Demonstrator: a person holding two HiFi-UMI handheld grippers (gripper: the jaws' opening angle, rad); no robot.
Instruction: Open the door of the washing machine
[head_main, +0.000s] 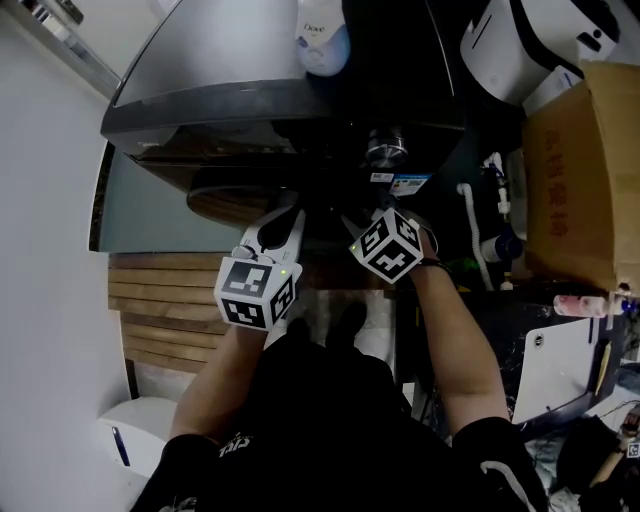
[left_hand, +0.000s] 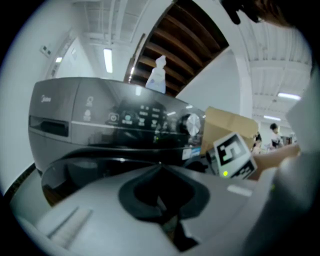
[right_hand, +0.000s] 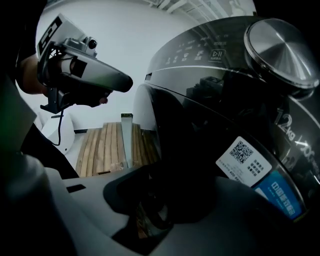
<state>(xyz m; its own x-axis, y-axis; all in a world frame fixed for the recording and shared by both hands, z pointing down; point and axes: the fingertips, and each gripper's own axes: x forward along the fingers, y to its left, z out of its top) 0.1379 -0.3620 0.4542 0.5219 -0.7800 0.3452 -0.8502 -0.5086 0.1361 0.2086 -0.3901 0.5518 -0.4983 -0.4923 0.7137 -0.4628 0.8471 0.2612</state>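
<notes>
Two grippers face the washing machine (head_main: 250, 60): right gripper (right_hand: 165, 197) spread wide about the door (right_hand: 200, 130) edge, left gripper (left_hand: 160, 172) closed, empty. Door apparently still unopened.

The right gripper's (right_hand: 159, 202) jaw tips merge with the dark round glass washing-machine door (right_hand: 190, 130) directly ahead; contact cannot be determined.

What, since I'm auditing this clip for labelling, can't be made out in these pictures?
- Door handle: head view, lost in shadow under the top of the washing machine.
- Right gripper: right gripper view, fingers dark against the dark door; whether they press it is unclear.
- Control panel symbols: left gripper view, blurred, too small.
- Bottle: head view, cut off by the top edge.
</notes>
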